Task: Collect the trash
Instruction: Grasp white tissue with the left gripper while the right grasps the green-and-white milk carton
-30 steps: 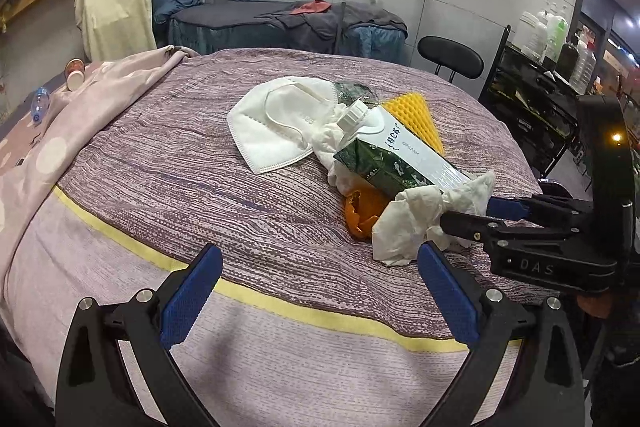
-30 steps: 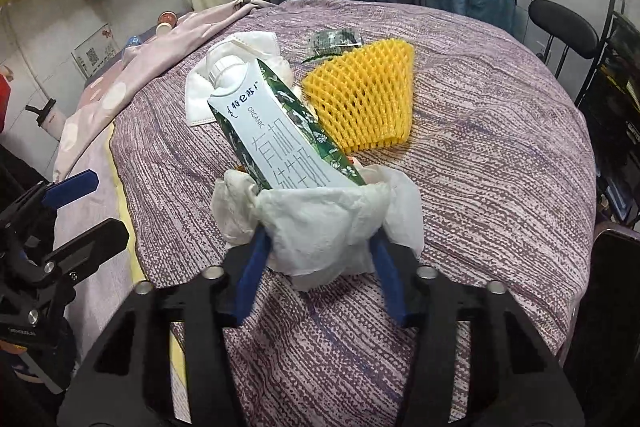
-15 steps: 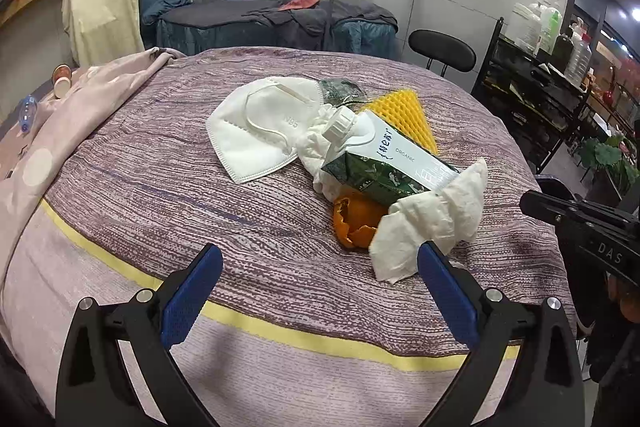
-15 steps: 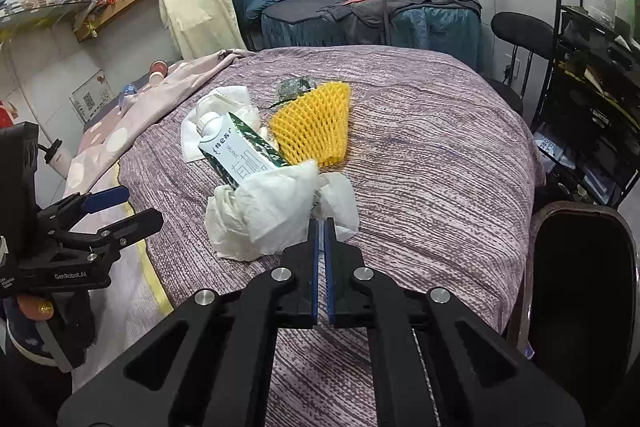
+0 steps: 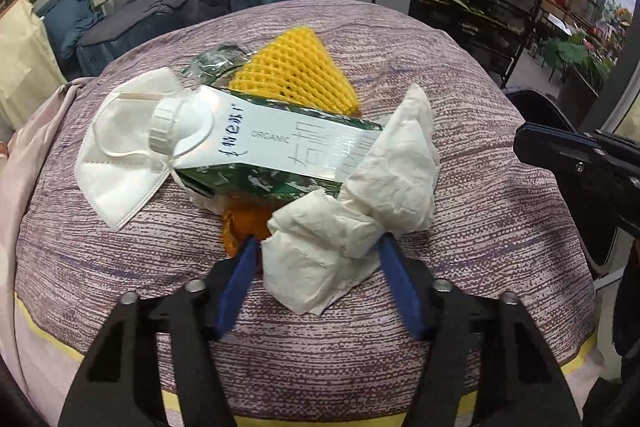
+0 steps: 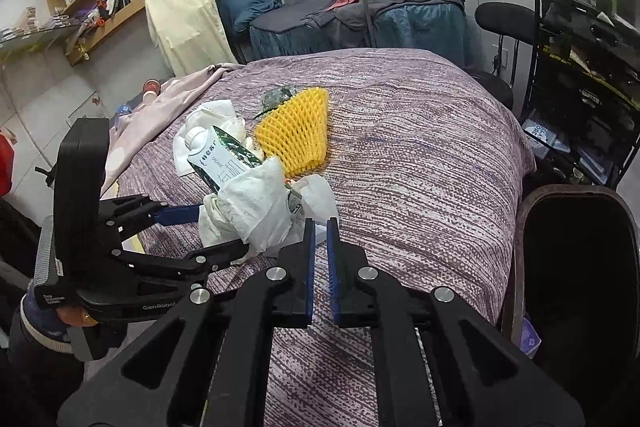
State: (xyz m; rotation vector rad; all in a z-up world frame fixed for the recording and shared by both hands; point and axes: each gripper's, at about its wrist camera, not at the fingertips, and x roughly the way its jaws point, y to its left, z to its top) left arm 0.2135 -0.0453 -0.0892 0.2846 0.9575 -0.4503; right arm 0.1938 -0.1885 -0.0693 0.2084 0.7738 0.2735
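Observation:
A pile of trash lies on the purple-covered table [image 5: 500, 227]: a crumpled white tissue [image 5: 352, 219], a green and white milk carton [image 5: 272, 155], orange peel [image 5: 244, 227], a yellow foam net [image 5: 296, 75], a white face mask [image 5: 120, 163] and a green wrapper [image 5: 216, 61]. My left gripper [image 5: 316, 251] is open, its blue pads on either side of the tissue, touching its edges. In the right wrist view the left gripper [image 6: 224, 231] straddles the tissue [image 6: 256, 211]. My right gripper [image 6: 320, 227] is shut and empty, just right of the tissue.
A dark bin [image 6: 576, 267] stands at the table's right edge. A black shelf rack [image 6: 588, 67] and a black chair [image 6: 504, 23] stand behind. A pink cloth [image 6: 160, 115] drapes over the table's left side.
My left gripper has moved forward to the tissue and narrowed around it. My right gripper let go of the tissue, pulled back and shut.

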